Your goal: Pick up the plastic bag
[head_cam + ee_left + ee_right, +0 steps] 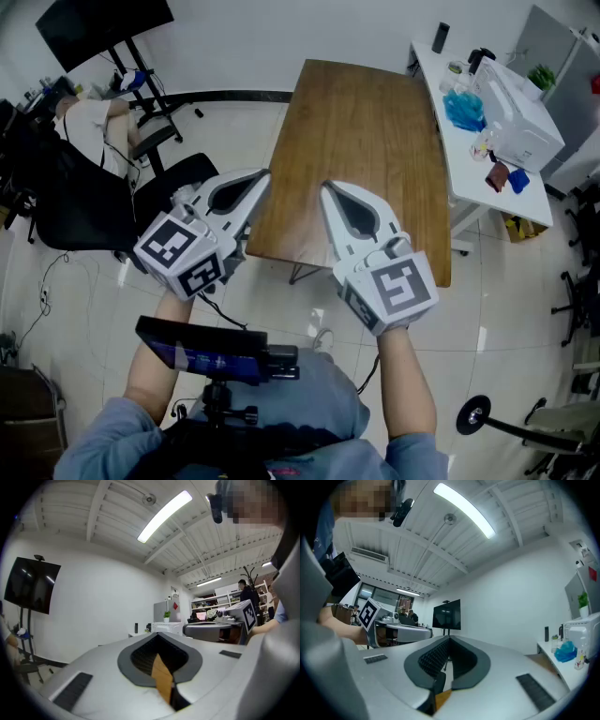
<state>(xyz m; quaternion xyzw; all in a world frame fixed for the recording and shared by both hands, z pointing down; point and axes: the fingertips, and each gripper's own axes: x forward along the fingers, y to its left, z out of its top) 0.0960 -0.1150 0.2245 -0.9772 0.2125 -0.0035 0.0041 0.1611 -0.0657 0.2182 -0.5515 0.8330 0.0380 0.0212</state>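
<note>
**Both claws shut and empty — bag not yet located**

Pressed together at the left gripper [265, 174], with nothing between the jaws. Likewise closed tip to tip and empty at the right gripper [325, 187]. Held level and side by side just above the near edge of the wooden table [366, 141], with no plastic bag to be seen on its top.

Further out, on the white desk [427, 58], near its edge facing the wooden table, a crumpled blue thing [462, 109] — possibly the plastic bag, too small to confirm.

To do this step well:
- First settle where the bag lies.
- Then spread one claw before closing in.
- Pinch a raised fold rather than flat film.

Bunched in a heap, if that is the bag. No long axis or pointing direction readable.
</note>
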